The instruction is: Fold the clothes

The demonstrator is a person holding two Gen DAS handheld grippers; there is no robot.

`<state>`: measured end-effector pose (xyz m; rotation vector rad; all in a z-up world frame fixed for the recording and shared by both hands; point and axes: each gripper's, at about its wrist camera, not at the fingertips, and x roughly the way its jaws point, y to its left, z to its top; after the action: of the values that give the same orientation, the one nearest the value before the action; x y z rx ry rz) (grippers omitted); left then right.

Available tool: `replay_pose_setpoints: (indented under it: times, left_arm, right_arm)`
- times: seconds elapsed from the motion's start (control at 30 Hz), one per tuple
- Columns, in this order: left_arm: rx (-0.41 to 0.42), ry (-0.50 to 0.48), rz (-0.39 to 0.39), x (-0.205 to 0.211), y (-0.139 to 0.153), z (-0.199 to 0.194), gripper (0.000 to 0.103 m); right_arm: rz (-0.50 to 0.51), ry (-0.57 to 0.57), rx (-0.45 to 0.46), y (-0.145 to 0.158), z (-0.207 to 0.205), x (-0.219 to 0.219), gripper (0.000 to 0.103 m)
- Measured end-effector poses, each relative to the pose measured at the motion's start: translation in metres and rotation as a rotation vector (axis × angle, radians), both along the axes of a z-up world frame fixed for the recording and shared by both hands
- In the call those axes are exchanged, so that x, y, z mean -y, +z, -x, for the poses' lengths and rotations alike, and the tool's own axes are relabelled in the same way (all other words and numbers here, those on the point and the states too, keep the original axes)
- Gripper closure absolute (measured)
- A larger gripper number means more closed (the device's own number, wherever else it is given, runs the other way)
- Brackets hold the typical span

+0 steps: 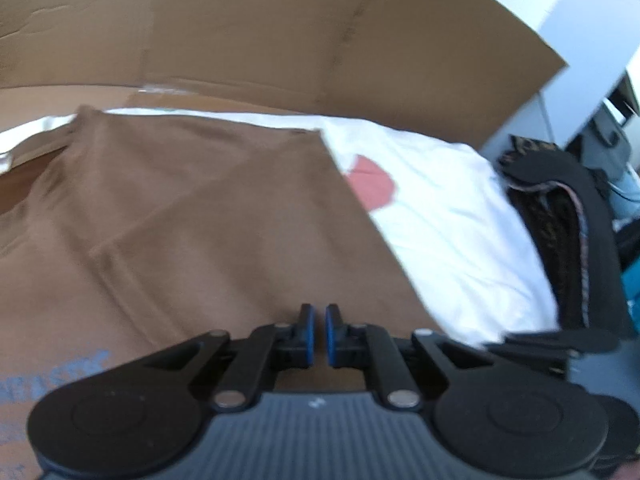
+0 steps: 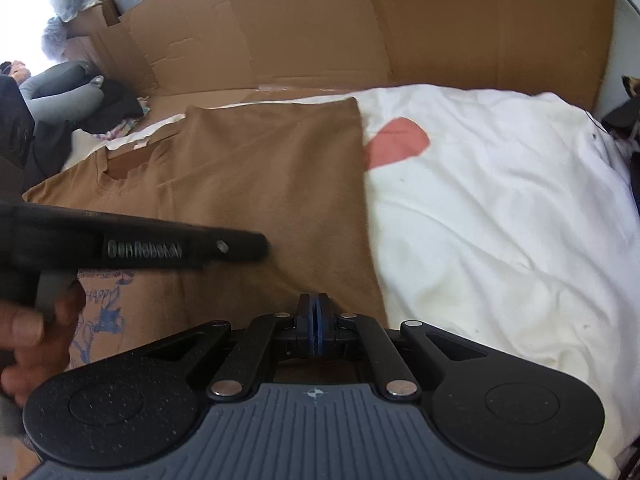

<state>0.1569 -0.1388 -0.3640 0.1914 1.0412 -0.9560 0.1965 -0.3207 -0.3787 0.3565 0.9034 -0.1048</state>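
Note:
A brown T-shirt lies flat and partly folded on cardboard, its neckline at the far left in the right wrist view. To its right a white garment with a red patch lies spread out, its left part tucked under the brown shirt's edge. My left gripper hovers over the shirt's near part, shut to a sliver with nothing between the pads. My right gripper is shut and holds nothing, over the shirt's near right corner. The left gripper shows side-on there, held by a hand.
Cardboard sheets cover the surface and stand up behind the clothes. Blue print marks the cardboard at the near left. A dark pile of clothes sits right of the white garment. A person in grey sits at the far left.

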Motion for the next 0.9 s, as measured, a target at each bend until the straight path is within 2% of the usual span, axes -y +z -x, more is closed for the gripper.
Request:
replay_pose_setpoints:
  times: [0.3,0.43,0.63,0.67,0.73,0.8,0.87,0.9]
  left_arm:
    - [0.074,0.162,-0.023,-0.037,0.003,-0.04,0.096]
    - [0.073,0.225,-0.015,-0.051,0.002,-0.054,0.096]
    - [0.08,0.233,-0.031,-0.055,0.003,-0.068,0.096]
    - [0.076,0.23,-0.037,-0.055,0.006,-0.07,0.096]
    - [0.071,0.217,-0.049,-0.053,0.011,-0.07,0.095]
    - [0.069,0.198,-0.059,-0.055,0.023,-0.069,0.088]
    - [0.068,0.18,-0.076,-0.059,0.037,-0.068,0.077]
    - [0.067,0.174,-0.087,-0.062,0.045,-0.068,0.076]
  right_arm:
    - [-0.023,-0.049,-0.01,-0.002,0.017,0.013,0.097]
    - [-0.026,-0.06,-0.012,-0.002,0.021,0.014,0.097]
    - [-0.043,-0.082,-0.031,-0.002,0.023,0.014,0.096]
    - [-0.048,-0.086,-0.036,-0.002,0.023,0.014,0.094]
    - [-0.067,-0.091,-0.041,0.001,0.025,0.013,0.081]
    - [-0.087,-0.089,-0.04,0.006,0.027,0.01,0.066]
    - [-0.103,-0.082,-0.037,0.013,0.03,0.007,0.063]
    - [-0.104,-0.075,-0.037,0.019,0.03,0.005,0.063]
